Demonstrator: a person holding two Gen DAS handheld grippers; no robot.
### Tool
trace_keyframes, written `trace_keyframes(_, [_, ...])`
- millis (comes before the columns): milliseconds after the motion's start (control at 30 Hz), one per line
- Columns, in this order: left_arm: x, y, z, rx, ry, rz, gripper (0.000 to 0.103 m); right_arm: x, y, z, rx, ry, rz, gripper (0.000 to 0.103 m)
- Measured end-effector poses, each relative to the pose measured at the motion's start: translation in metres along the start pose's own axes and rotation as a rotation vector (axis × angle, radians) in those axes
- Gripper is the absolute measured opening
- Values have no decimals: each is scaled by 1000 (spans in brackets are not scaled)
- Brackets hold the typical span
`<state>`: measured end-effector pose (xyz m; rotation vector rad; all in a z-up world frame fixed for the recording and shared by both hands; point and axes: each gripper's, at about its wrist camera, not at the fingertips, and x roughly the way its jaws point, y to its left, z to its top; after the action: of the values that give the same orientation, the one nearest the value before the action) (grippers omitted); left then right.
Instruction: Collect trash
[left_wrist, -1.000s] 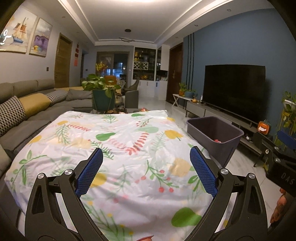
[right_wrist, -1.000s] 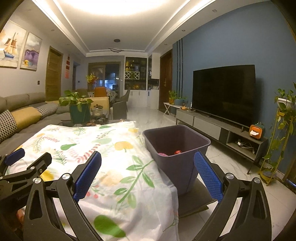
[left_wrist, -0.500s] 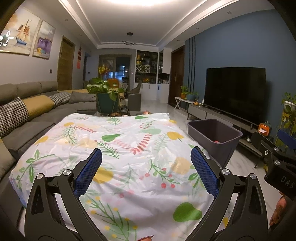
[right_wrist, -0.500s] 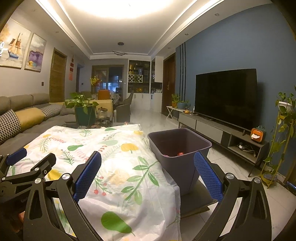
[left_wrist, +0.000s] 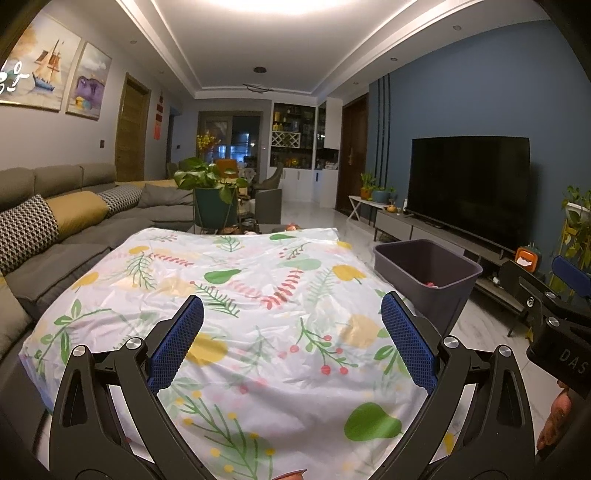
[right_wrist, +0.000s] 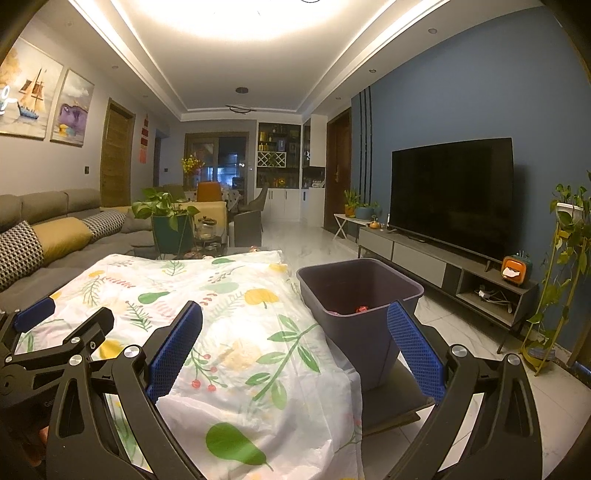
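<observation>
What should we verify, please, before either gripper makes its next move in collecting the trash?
1. Left gripper open and holding nothing: ok.
2. Right gripper open and holding nothing: ok.
3. Grey bin upright beside the table, mouth unobstructed: ok.
4. Trash already in the bin: ok, small red pieces lie at the bottom.
5. Trash left on the floral tablecloth: cannot tell; none shows, and the near edge is hidden.

Bin (right_wrist: 360, 295) right of table (right_wrist: 236, 332), red scrap (right_wrist: 362, 309) inside.
</observation>
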<state>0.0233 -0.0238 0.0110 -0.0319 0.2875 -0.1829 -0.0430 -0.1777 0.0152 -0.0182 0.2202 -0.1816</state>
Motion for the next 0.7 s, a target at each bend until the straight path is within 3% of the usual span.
trace_keyframes(700, [-2,-1,1,3,-5,8,95,1,1,2,2,-3,3,96])
